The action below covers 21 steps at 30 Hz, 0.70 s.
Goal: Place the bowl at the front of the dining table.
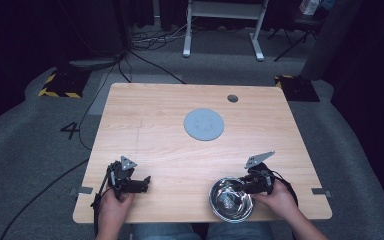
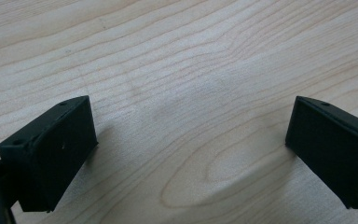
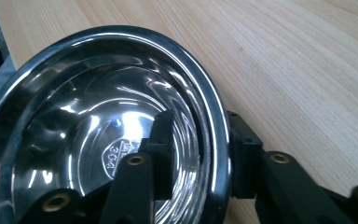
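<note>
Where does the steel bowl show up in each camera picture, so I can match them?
High view: bowl at the near right edge of the table, at the right hand-held gripper.
Left gripper view: bare wood between open jaws, no bowl.
Right gripper view: bowl at left, its rim between the jaws.
Shared landmark: the table's wood grain.

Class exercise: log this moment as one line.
right gripper: straddles steel bowl rim | left gripper: open, over table | grey disc: untouched

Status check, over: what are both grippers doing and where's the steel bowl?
Right gripper straddling the steel bowl rim, one jaw inside, one outside. Left gripper open over bare table. Grey disc farther up, clear of both.
</note>
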{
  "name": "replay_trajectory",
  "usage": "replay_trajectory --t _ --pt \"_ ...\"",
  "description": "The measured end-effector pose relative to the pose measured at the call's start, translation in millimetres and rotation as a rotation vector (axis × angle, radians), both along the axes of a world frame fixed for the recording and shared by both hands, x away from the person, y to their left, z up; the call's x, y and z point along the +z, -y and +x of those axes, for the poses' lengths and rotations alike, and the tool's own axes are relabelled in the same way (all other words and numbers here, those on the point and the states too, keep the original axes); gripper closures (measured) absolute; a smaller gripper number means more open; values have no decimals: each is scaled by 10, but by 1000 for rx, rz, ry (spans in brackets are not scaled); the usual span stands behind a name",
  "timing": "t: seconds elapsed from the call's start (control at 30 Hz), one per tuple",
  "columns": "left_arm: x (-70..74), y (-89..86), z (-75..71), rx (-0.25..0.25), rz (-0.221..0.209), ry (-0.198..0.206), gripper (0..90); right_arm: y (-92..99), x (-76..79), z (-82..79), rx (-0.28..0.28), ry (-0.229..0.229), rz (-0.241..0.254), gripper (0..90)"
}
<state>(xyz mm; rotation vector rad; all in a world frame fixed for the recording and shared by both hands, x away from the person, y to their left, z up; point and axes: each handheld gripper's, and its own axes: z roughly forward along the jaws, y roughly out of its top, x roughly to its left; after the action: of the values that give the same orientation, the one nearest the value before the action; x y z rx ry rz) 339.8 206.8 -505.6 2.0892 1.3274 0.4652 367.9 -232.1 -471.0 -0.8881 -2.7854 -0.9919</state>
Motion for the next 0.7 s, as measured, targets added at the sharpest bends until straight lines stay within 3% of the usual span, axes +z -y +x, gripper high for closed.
replay_trajectory --t 0.33,0.47,0.63,0.7 --pt "0 0 0 -1 -1 -1 19 19 -49 61 4 -62 17 765" --pt "0 1 -1 0 -1 -1 19 11 -127 86 23 -106 28 796" --pt "0 2 -2 2 -1 0 19 -9 -99 68 21 -85 12 840" --pt "-1 2 -2 2 -1 0 19 -5 -65 66 16 -89 37 859"
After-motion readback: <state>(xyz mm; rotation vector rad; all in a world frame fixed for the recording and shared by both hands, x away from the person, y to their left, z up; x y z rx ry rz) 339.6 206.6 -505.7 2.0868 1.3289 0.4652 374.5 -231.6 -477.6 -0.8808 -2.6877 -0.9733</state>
